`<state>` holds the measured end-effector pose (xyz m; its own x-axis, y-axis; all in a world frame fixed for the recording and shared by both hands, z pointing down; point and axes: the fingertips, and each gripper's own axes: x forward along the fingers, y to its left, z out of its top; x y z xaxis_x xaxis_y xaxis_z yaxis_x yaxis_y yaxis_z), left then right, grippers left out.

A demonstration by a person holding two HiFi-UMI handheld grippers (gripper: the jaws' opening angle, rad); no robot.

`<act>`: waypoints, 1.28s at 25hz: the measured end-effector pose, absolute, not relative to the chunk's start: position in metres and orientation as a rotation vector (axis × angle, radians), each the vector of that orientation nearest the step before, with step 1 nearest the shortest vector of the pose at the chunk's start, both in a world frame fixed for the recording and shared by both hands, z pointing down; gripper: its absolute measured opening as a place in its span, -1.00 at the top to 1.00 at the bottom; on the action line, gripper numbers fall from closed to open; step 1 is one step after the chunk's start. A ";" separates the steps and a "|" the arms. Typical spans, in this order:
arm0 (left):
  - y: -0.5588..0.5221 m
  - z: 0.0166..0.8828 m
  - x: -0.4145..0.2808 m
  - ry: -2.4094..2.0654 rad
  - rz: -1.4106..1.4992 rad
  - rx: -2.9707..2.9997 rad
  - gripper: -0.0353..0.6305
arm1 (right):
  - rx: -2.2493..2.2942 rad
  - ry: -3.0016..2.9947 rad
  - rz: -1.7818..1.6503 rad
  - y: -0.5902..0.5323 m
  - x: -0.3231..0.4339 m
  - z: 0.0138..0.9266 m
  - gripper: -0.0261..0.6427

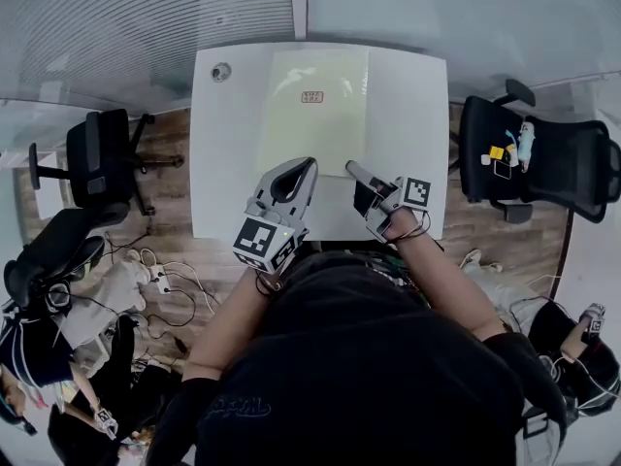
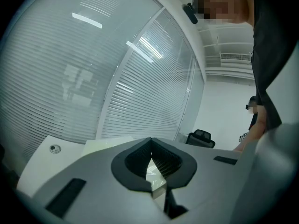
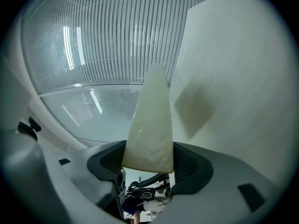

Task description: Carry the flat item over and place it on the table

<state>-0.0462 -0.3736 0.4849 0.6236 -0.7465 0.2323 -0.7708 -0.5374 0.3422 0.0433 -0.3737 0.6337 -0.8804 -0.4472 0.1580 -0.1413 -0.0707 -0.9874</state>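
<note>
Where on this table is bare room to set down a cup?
Bare: the table left of the pale sheet, and right of it. Crowded: the near edge, with left hand-held gripper and right hand-held gripper.

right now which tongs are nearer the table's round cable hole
Left. Left tongs sit right of the cable hole, toward the person; right tongs farther right, clamping the sheet.

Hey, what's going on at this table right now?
A person at a white table holds a tool in each hand. A pale flat sheet lies spread on the table, and the right tool is clamped on its near edge. The left tool sits over the same edge with its jaws together at the tips; whether it pinches the sheet is unclear. The sheet looks all but set down, with the grip not yet released.
</note>
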 end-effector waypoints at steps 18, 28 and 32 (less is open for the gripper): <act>-0.367 0.493 -0.047 -1.223 0.116 2.415 0.86 | -0.725 2.169 -1.997 -0.369 0.053 0.676 0.03; -0.357 0.501 -0.043 -1.223 0.137 2.416 0.85 | -0.701 2.310 -1.930 -0.367 0.051 0.690 0.03; -0.354 0.505 -0.048 -1.246 0.141 2.387 0.85 | -0.843 2.302 -2.007 -0.360 0.060 0.712 0.03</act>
